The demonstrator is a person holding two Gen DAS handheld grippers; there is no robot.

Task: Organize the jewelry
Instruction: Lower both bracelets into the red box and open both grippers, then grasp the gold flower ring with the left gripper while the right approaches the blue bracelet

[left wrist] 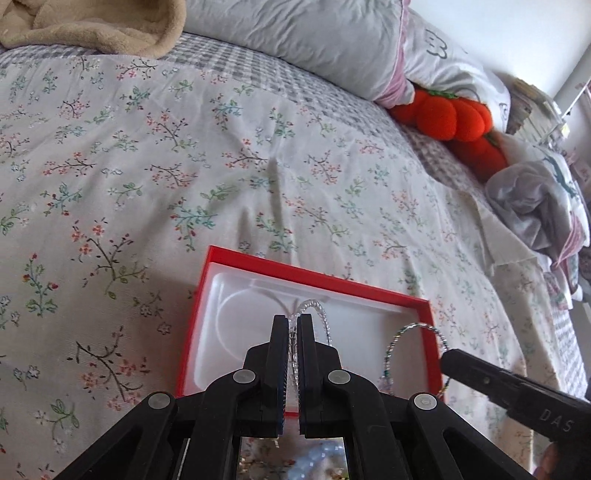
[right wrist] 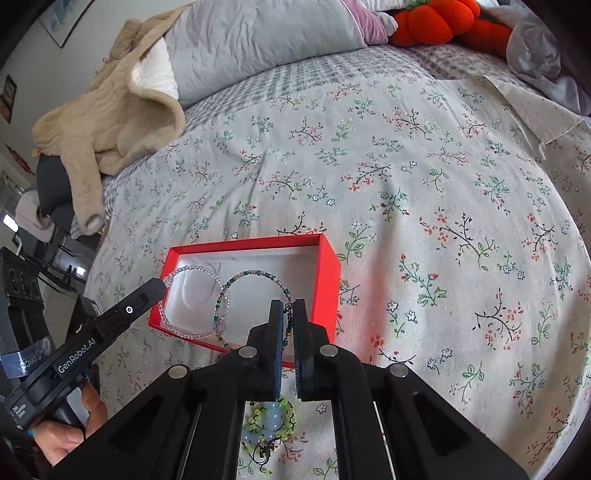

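Note:
An open red box (left wrist: 369,290) with a white moulded lining lies on the bed; it also shows in the right wrist view (right wrist: 325,280). My left gripper (left wrist: 292,321) is shut on a clear beaded bracelet (left wrist: 321,314) and holds it over the box; the bracelet also shows in the right wrist view (right wrist: 192,271). My right gripper (right wrist: 288,308) is shut on a green and pink beaded bracelet (right wrist: 255,275), held over the box's near right part. This bracelet shows in the left wrist view (left wrist: 410,328) beside the right gripper (left wrist: 448,356).
The floral bedspread (left wrist: 184,166) covers the bed. Grey pillows (left wrist: 295,29), a beige fleece (right wrist: 110,110) and orange plush pumpkins (left wrist: 450,114) lie at the far side. More beaded jewelry (right wrist: 269,417) lies on the bed under my right gripper.

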